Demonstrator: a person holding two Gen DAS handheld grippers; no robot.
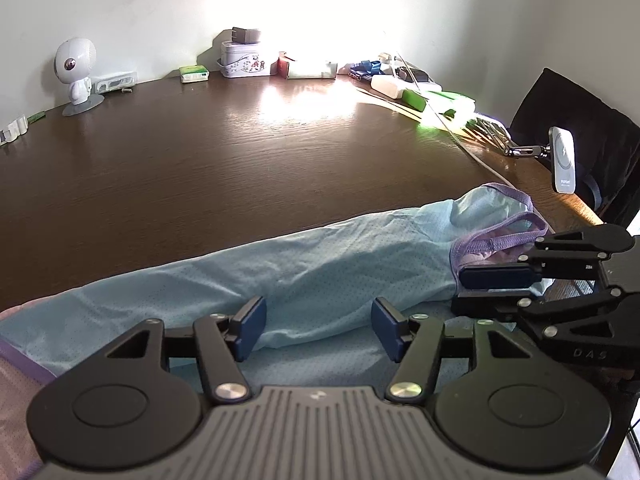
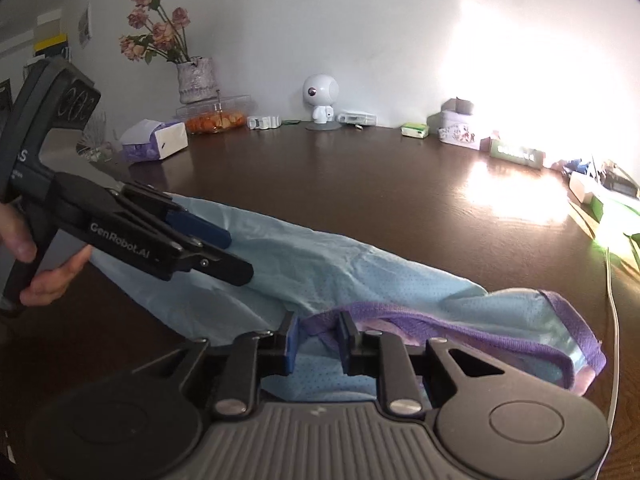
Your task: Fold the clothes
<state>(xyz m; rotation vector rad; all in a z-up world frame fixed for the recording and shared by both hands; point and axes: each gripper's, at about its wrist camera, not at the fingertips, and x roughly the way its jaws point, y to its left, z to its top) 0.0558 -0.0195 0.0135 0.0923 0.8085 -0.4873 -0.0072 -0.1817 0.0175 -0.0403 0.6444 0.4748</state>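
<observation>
The light blue garment [image 1: 320, 276] lies folded into a long band across the near part of the dark wooden counter [image 1: 240, 152], and everything else can be placed from it.

Left of the garment, in the right wrist view, a hand [image 2: 44, 276] holds the handle of the left tool [image 2: 236, 254]. In its own view the left tool [image 1: 318, 330] stands wide, its blue pads [image 1: 250, 330] either side of the cloth and clear of it, the fold lying between them untouched.

At the garment's right end the purple-trimmed opening [image 2: 560, 320] curls upward (a pinkish inner layer shows through it). There the right tool [image 2: 318, 340] is only narrowly parted; purple trim bunches between its pads [image 2: 292, 344], though whether they press on it cannot be told. From the left wrist view the right tool [image 1: 460, 286] reaches in sideways, its tips at the trimmed edge.

Beyond the garment, along the counter's far edge by the wall, stand a vase of dried roses [image 2: 192, 76], a tissue box [image 2: 154, 144], a white round-headed figurine [image 2: 320, 98], a small decorated tin [image 1: 244, 62] and, furthest right, a clutter of chargers and green packets [image 1: 416, 88] in strong sunlight. A white cable [image 2: 614, 312] runs down the counter just right of the garment.
</observation>
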